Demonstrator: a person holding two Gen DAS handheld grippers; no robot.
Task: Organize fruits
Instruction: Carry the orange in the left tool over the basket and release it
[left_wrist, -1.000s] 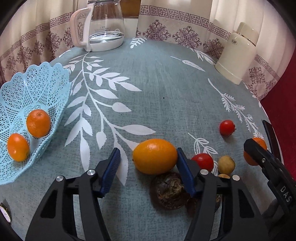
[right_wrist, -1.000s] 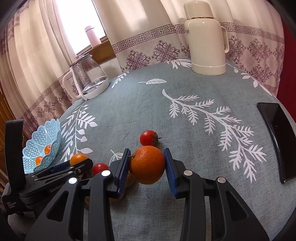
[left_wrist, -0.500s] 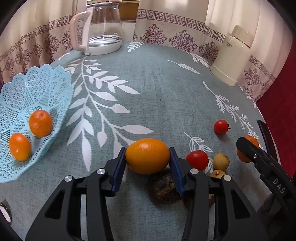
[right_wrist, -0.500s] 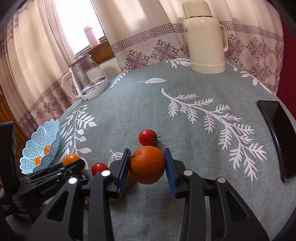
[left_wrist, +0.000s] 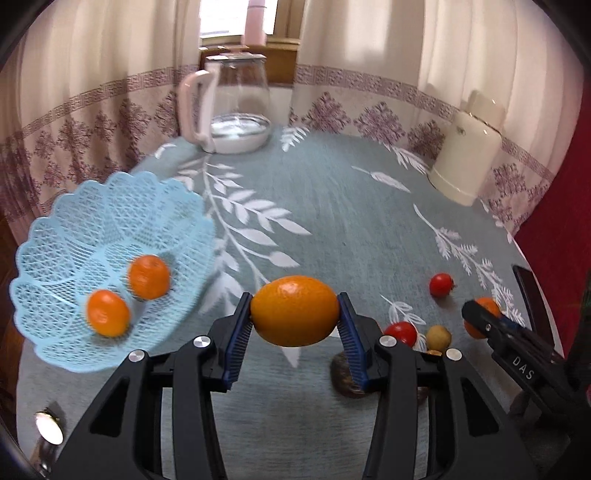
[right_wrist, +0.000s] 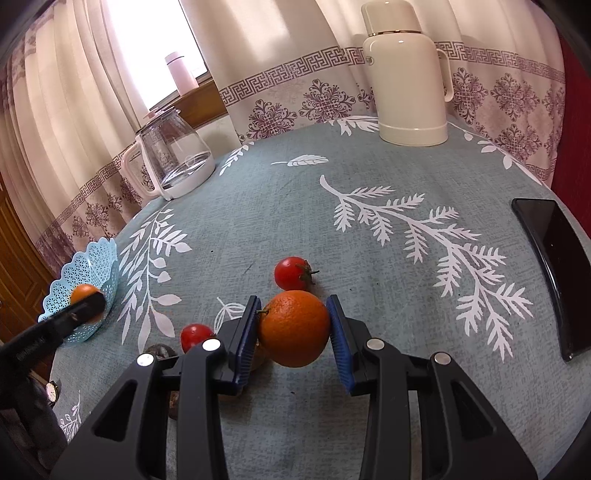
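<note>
My left gripper (left_wrist: 294, 325) is shut on a large yellow-orange fruit (left_wrist: 294, 311), held up off the table, right of the light blue lattice basket (left_wrist: 70, 236). Two small oranges (left_wrist: 148, 276) (left_wrist: 108, 312) lie in that basket. My right gripper (right_wrist: 293, 332) is shut on a round orange (right_wrist: 294, 328), held just above the cloth. On the table lie two red tomatoes (right_wrist: 291, 273) (right_wrist: 195, 335), a small yellowish fruit (left_wrist: 438, 336) and a dark brown fruit (left_wrist: 345, 374). In the right wrist view the left gripper (right_wrist: 70, 315) shows in front of the basket (right_wrist: 92, 269).
A glass kettle (left_wrist: 232, 107) stands at the back left and a cream thermos (right_wrist: 406, 74) at the back right. A black phone (right_wrist: 554, 273) lies near the right edge. The table carries a grey-green cloth with white leaves (left_wrist: 332, 206). Curtains hang behind.
My left gripper shut on the yellow-orange fruit, lifted it and moved left toward the basket. The right gripper stayed shut on its orange, barely moving.
</note>
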